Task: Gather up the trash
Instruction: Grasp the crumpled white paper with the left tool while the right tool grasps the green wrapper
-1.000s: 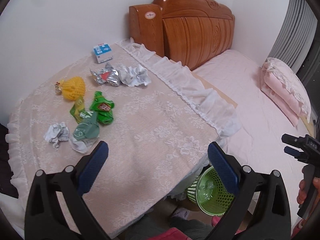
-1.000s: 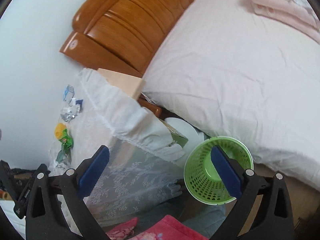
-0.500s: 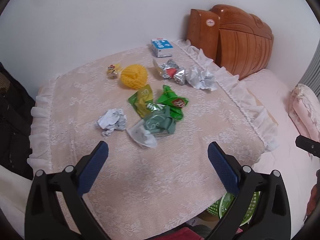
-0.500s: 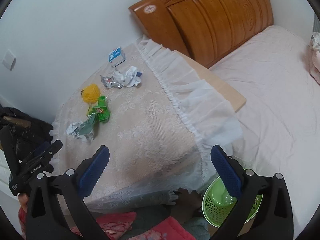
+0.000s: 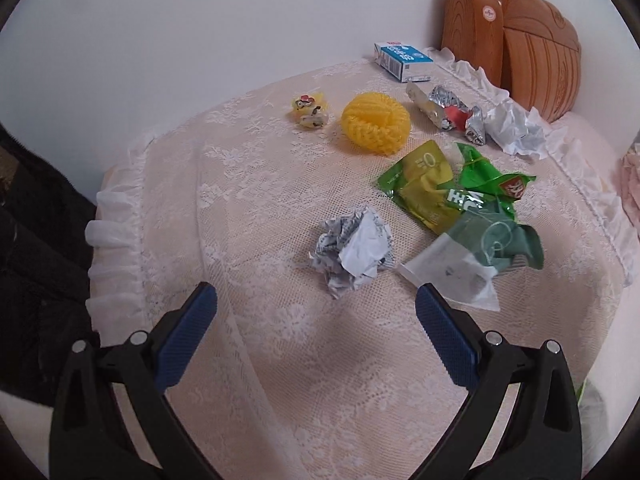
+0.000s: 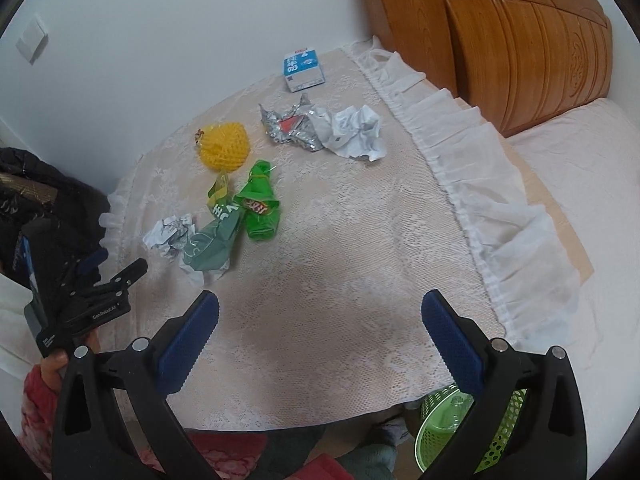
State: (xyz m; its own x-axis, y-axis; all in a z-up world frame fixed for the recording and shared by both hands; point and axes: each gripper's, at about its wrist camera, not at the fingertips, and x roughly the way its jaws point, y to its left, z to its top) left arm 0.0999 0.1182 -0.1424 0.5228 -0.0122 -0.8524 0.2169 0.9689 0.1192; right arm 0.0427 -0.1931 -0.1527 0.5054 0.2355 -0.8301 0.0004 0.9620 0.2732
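Trash lies on a lace-covered table (image 5: 280, 380). A crumpled printed paper ball (image 5: 352, 252) sits just ahead of my open left gripper (image 5: 316, 320), between its fingers' line and apart from them. To its right lie a grey-green plastic bag (image 5: 480, 256), green wrappers (image 5: 452, 188), a yellow foam net (image 5: 376, 124), a foil wrapper (image 5: 448, 112), white crumpled paper (image 5: 516, 128) and a blue-white carton (image 5: 402, 60). My right gripper (image 6: 320, 328) is open above the table's near part, empty. The same paper ball (image 6: 168, 236) and left gripper (image 6: 86, 292) show at its left.
A green mesh basket (image 6: 452, 440) stands on the floor below the table's near right corner. A small yellow toy (image 5: 310, 112) sits by the foam net. A wooden headboard (image 6: 520, 32) and pink bed (image 6: 592, 200) lie to the right; dark cloth (image 5: 36, 240) at left.
Both views have swung and come closer to the table. The left gripper moved in toward the printed paper ball; the right one rose from the basket to over the table.
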